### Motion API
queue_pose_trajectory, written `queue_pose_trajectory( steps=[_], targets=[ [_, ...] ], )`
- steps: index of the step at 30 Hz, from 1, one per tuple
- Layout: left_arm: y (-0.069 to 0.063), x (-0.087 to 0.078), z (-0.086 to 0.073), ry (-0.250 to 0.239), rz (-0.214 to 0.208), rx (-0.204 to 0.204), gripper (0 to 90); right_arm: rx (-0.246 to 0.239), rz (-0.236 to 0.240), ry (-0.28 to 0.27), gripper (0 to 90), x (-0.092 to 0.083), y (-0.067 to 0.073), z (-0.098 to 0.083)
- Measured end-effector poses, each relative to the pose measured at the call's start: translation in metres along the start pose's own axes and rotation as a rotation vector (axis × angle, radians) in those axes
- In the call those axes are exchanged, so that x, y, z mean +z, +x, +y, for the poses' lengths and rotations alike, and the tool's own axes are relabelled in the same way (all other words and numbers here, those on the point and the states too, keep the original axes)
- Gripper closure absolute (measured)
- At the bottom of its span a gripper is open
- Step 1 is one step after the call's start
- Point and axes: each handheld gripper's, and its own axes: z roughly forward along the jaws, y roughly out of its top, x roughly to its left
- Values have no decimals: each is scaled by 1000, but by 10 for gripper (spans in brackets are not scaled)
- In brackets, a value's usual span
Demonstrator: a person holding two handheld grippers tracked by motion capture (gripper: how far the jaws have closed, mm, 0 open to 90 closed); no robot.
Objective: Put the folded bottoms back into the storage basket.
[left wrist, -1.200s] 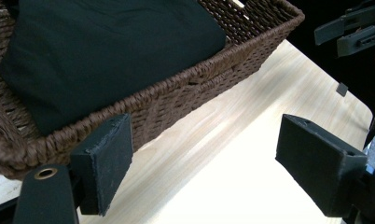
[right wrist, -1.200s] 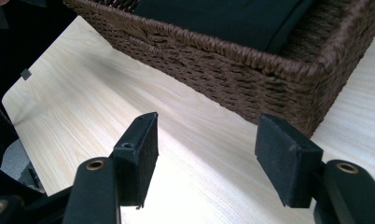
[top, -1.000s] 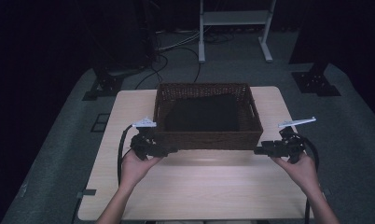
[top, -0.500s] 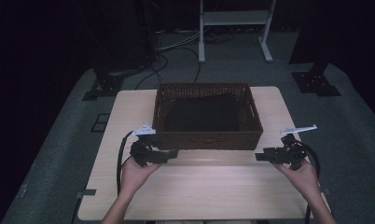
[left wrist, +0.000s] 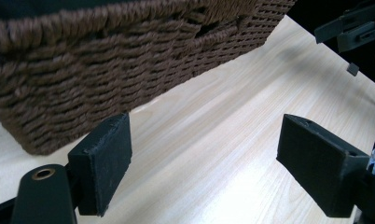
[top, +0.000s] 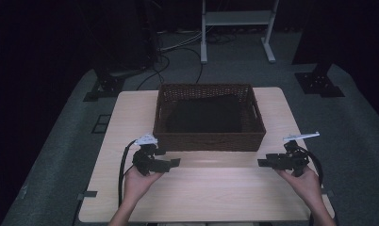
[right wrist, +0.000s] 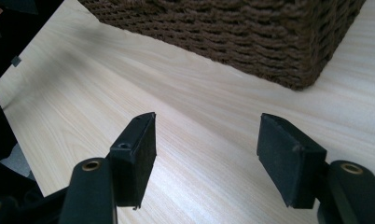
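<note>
Both tongs withdrawn, basket (top: 209,140) lengthwise crosswise

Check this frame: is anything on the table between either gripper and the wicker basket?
Nothing visible. Bare table lies between the left gripper and the basket, and likewise for the right gripper. Both grippers are open, holding nothing, near the basket's front corners.

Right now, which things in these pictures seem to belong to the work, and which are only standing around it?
Likely part of the work:
- wicker basket, with something dark inside
- left tongs, open, holding nothing
- right tongs, open, holding nothing
- wooden table under them

Only background:
- white metal stand behind the table
- cables on the floor
- black stand base at far right
</note>
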Motion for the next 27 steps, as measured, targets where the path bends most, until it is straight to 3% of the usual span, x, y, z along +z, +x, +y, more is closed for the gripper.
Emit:
queue_pose_trajectory(
  steps=[9, 16, 27],
  targets=[
    [-2, 0, -8, -9, 9, 10, 168, 4, -7, 1, 353, 5, -2, -10],
    [-3, 7, -17, 15, 14, 27, 160, 10, -6, -8, 344, 6, -7, -20],
    [-4, 11, -34, 5, 8, 12, 147, 12, 0, -48, 336, 5, -10, -38]
  ],
)
